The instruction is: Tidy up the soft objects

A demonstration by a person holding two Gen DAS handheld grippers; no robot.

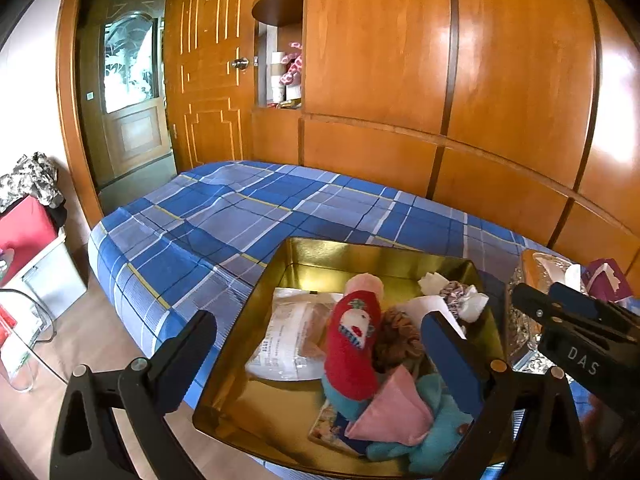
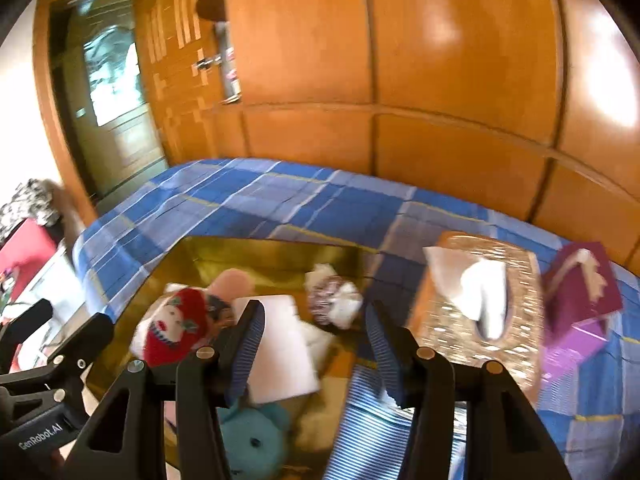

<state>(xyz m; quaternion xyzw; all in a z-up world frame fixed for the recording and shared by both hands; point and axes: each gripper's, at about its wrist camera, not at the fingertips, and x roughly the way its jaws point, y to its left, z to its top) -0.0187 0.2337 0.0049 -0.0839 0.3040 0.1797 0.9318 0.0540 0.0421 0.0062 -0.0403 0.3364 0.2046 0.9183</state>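
The whole right wrist picture is blurry. The blue plush toy (image 1: 432, 436) is half hidden under the pink cushion (image 1: 394, 412).

"DAS" stands in white on the right gripper (image 1: 576, 316) body (left wrist view). "GenRobot.AI" stands on the left gripper (image 2: 44, 436) body, seen from the right wrist.

I found the gold tin (image 1: 240, 344) lying open on the blue plaid bed, its soft contents crowded toward the right side. A red sock with a snowman face (image 1: 354, 344) lay propped across a teal plush toy (image 1: 432, 440) and a pink fabric pouch (image 1: 394, 412), with a brown scrunchie (image 1: 396, 344) just behind. A white sheet (image 2: 280, 344) and a patterned scrunchie (image 2: 326, 300) occupied the far corner.
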